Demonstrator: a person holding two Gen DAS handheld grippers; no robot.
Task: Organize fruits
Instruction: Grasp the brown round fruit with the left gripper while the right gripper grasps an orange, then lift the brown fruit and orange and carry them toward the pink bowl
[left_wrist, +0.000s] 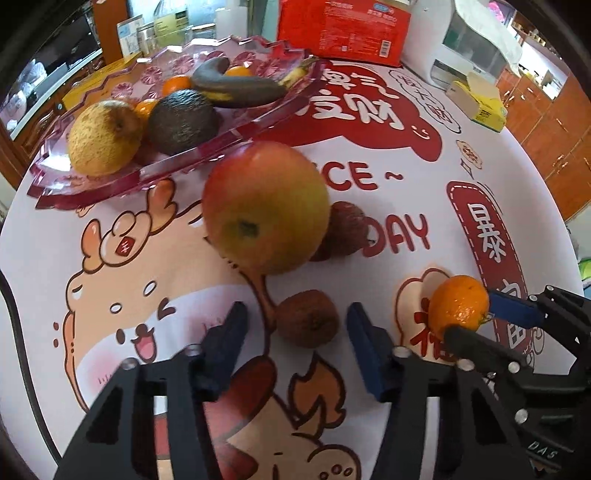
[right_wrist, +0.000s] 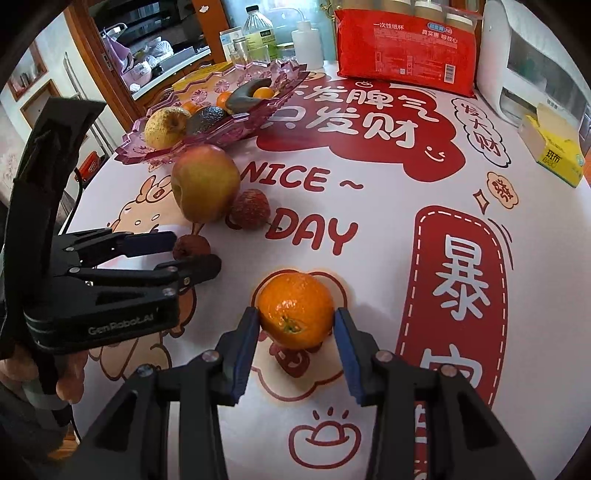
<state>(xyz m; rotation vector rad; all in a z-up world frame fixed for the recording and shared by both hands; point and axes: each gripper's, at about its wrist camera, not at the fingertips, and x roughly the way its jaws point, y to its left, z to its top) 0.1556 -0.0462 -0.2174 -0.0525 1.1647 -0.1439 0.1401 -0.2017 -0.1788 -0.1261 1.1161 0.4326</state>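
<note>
My left gripper (left_wrist: 295, 321) is open, its fingers on either side of a brown lychee (left_wrist: 307, 318) on the table. Beyond it lie a red-yellow apple (left_wrist: 266, 206) and a redder lychee (left_wrist: 345, 230). My right gripper (right_wrist: 295, 325) is shut on a mandarin (right_wrist: 295, 310), both pads touching its sides; the mandarin looks to rest on the tablecloth. The mandarin also shows in the left wrist view (left_wrist: 460, 306). A pink plastic fruit tray (left_wrist: 110, 177) at the back left holds a pear (left_wrist: 103, 138), an avocado (left_wrist: 183, 120), a dark banana (left_wrist: 236, 86) and small oranges (left_wrist: 176, 85).
A red package (right_wrist: 406, 44) stands at the back of the table. A white appliance (right_wrist: 535, 62) and a yellow tissue box (right_wrist: 554, 147) are at the right. Bottles (right_wrist: 258, 33) stand behind the tray. The table edge curves along the left.
</note>
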